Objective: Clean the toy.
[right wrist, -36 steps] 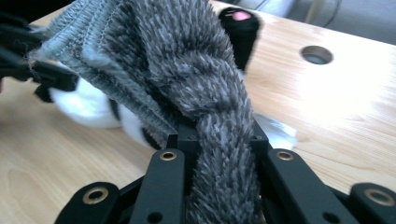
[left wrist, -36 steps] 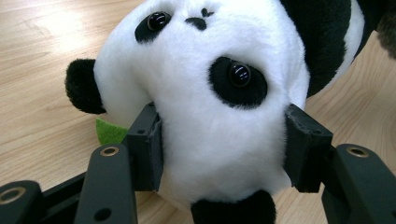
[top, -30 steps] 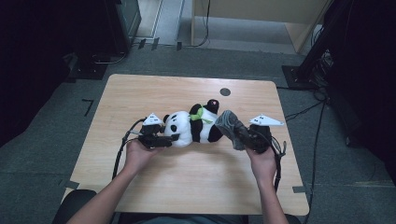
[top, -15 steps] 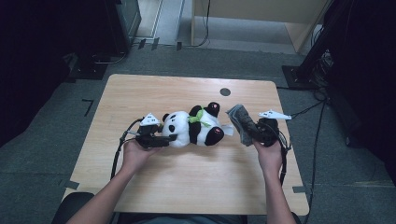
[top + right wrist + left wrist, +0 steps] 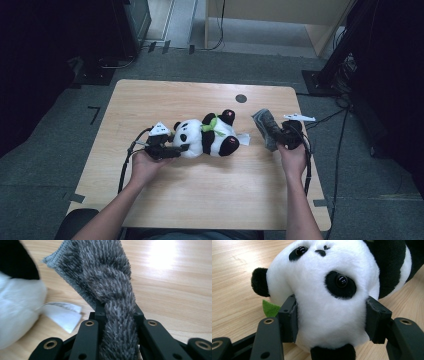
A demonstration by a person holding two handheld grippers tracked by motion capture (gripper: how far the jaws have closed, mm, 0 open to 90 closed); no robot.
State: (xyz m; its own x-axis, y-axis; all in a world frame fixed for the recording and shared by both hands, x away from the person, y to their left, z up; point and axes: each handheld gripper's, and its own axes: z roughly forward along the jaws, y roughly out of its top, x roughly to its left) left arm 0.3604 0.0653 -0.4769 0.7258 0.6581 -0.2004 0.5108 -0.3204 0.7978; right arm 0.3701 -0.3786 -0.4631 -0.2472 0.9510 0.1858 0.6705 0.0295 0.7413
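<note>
Left gripper [image 5: 172,148] clamped on toy panda's [image 5: 207,136] head, right gripper [image 5: 272,132] (pinching grey cloth [image 5: 263,122]) now drawn away from panda toward table [image 5: 200,200] edge.

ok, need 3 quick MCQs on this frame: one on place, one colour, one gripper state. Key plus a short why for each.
1. Where does the panda lie?
A. On the table, between the two grippers
B. On the floor left of the table
C. On the person's lap

2. What colour is the cloth in the right gripper?
A. Red
B. Grey
C. Yellow

3. What is the left gripper doing?
A. Hanging open above the table
B. Shut on the cloth
C. Clamped on the panda's head

Key:
1. A, the high view shows it on the table with a gripper at each side.
2. B, the right gripper view shows fuzzy grey fabric pinched between the jaws.
3. C, the left gripper view shows both pads pressing into the white head.
</note>
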